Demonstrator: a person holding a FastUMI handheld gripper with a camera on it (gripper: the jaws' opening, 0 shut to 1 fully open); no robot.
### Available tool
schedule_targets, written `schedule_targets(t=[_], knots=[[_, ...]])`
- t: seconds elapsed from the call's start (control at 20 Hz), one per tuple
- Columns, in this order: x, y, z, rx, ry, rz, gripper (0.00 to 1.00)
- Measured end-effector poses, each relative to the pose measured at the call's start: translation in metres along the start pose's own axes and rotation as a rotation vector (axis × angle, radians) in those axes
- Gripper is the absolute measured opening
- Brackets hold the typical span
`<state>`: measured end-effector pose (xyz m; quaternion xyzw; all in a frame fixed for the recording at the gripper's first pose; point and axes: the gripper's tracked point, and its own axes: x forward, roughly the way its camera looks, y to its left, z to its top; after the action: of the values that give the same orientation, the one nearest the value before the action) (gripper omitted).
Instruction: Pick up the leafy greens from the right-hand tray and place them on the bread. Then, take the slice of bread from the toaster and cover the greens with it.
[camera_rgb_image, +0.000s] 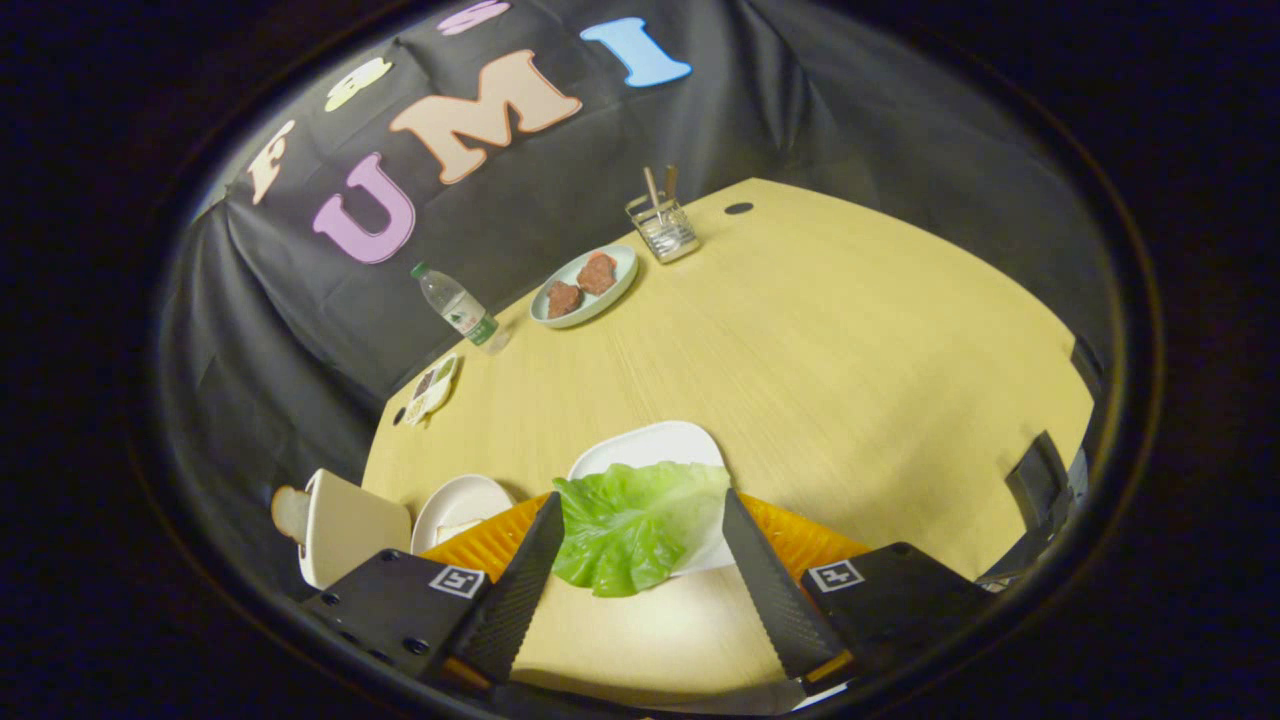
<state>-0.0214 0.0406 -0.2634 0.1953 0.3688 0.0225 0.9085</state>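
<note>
A leaf of green lettuce (632, 525) lies between my jaws (640, 570), draped over the near edge of a white tray (650, 447) and spilling toward me onto the wooden table (820, 360). My jaws stand wide, one finger either side of the leaf, neither pressing on it; its broad, crumpled face spans most of the gap, its longer run pointing from the tray back toward me. I judge a straight push forward and a squeeze would take it. To the left, just beyond my finger, a small white plate (458, 505) carries a slice of bread (458, 530), and a pale toaster (345, 528) holds another slice (290, 513). Far across the table sit a dish of meat patties (583, 285), a water bottle (458, 308) and a cutlery holder (662, 225).
</note>
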Motion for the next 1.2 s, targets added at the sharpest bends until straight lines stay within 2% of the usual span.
schedule_targets(t=[0.25, 0.7, 0.95, 1.2], knots=[[0.023, -0.004, -0.017, 0.115, 0.076, 0.008, 1.0], [0.049, -0.007, -0.027, 0.112, 0.11, -0.018, 0.97], [0.064, -0.007, -0.031, 0.104, 0.137, -0.032, 0.59], [0.068, -0.019, -0.034, 0.174, 0.155, -0.048, 0.21]])
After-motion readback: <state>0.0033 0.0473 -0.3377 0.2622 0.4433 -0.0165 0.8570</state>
